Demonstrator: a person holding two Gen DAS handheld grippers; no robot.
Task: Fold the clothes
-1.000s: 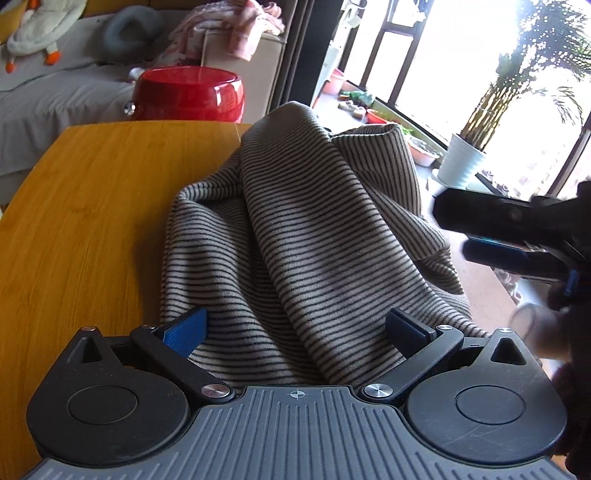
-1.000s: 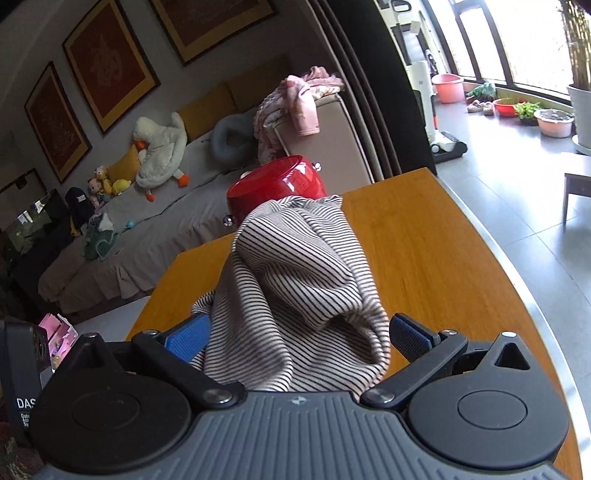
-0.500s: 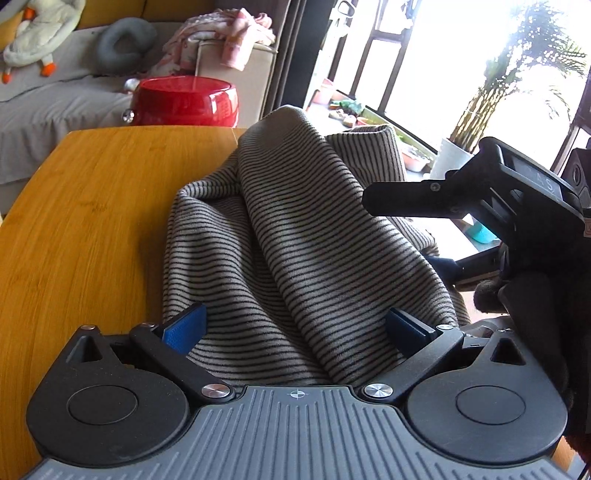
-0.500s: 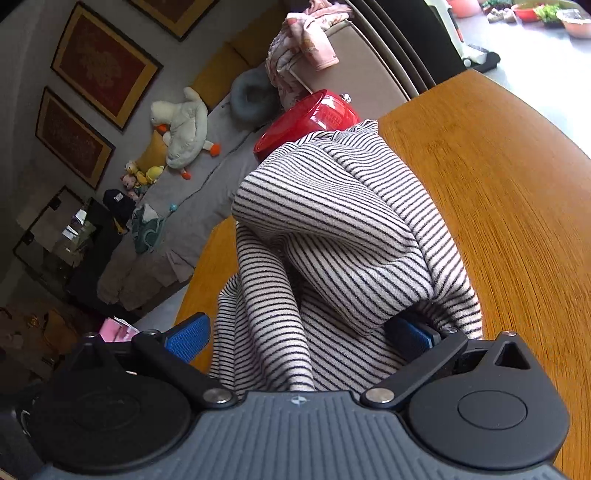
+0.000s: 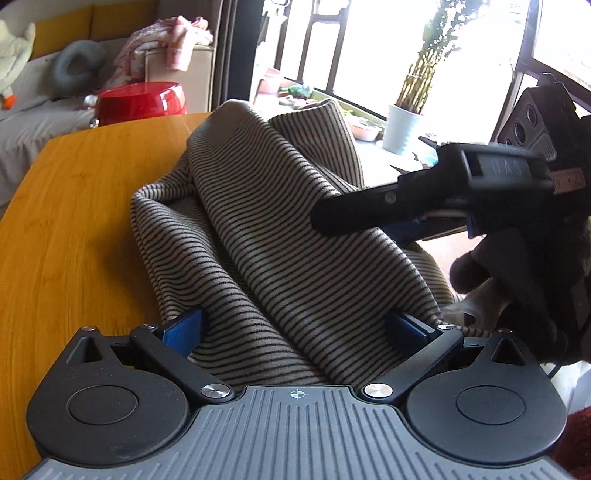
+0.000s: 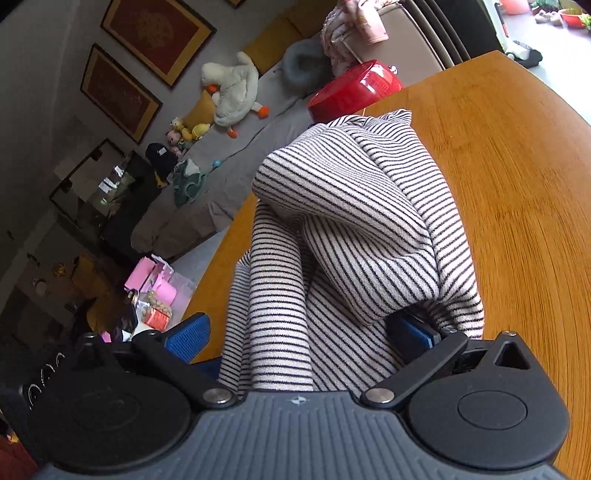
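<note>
Garment (image 5: 295,266) bunched between open jaws

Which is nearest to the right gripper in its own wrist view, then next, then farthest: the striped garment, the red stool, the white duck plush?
1. Striped garment, draped between the right gripper's fingers.
2. Red stool, beyond the table's far edge.
3. White duck plush, back on the sofa, left.

One striped garment (image 5: 266,240) lies on one wooden table (image 5: 74,206), centre frame, between two grippers. Upper left: one red stool (image 5: 142,101), one plush duck (image 6: 232,92) and two framed pictures (image 6: 155,33). One potted plant (image 5: 400,127) stands upper right.
</note>
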